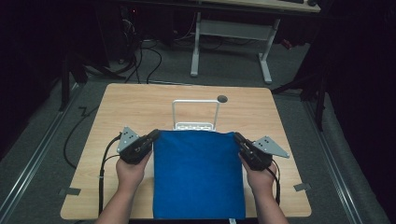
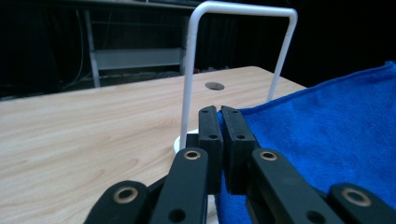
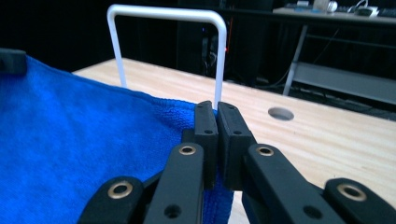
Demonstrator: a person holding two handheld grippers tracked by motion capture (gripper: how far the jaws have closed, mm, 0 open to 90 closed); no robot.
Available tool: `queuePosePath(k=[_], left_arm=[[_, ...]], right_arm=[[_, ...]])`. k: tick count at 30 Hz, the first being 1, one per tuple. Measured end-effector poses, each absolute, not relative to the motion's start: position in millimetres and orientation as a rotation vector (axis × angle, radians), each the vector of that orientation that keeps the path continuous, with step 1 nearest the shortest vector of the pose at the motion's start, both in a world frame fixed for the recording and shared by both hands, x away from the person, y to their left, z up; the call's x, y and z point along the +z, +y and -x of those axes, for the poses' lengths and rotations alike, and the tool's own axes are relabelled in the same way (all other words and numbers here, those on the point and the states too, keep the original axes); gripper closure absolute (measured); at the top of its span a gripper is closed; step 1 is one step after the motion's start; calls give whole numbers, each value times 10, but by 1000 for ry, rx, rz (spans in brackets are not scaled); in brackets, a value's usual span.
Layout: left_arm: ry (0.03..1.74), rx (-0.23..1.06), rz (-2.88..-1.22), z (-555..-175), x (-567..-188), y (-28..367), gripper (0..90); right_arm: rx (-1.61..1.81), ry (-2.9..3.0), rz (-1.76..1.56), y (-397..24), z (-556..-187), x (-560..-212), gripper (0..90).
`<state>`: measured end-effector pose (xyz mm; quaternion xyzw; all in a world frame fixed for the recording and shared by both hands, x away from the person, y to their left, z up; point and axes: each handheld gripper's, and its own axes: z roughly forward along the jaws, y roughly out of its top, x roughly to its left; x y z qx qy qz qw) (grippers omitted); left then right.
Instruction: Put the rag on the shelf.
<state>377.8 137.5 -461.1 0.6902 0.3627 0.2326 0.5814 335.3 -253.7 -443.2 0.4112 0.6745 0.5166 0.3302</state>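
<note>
A blue towel [image 1: 198,175] lay spread flat on the wooden desk [image 1: 135,105], its near edge reaching the desk's front edge and its far edge lying against the base of a white wire rack [image 1: 195,114]. The rack stood upright just behind the towel, with a round cable hole [image 1: 222,98] in the desk surface a little beyond it and to the right.

The left tongs [image 1: 154,135] were closed on the towel's far left corner. In the left gripper view the jaws stood pressed together with blue cloth [image 2: 327,140] running in beneath them, the rack's hoop [image 2: 243,9] rising directly behind. The right tongs [image 1: 237,137] were likewise clamped on the far right corner; the right gripper view showed the jaws together over the hemmed towel edge [image 3: 177,114], again just in front of the rack [image 3: 168,14].

Judged from its looped pile and the way it lay, the towel appeared soft, light and limp. It would likely sag between the two holds if lifted and offer no stiffness of its own. It seemed neither fragile nor slippery. The two far corners, already taken, looked the soundest hold, since the hem gives the jaws a thicker bite.

No brand, label or legible writing was found on the towel, rack, desk or tongs.
</note>
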Motion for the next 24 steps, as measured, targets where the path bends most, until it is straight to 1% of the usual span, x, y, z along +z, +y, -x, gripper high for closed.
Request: queuePosePath(k=[5, 14, 24], left_arm=[[838, 570, -1591, -3720, -4493, 1320, 877], [816, 636, -1512, -3682, -4199, 1359, 878], [761, 690, -1473, -3725, -3911, 1323, 879]], right_arm=[[1382, 1727, -1054, -2547, -3312, -4312, 878], [1431, 1664, -1004, -2554, -3276, -4053, 879], [1457, 1612, -967, -2541, -3362, -3863, 878]])
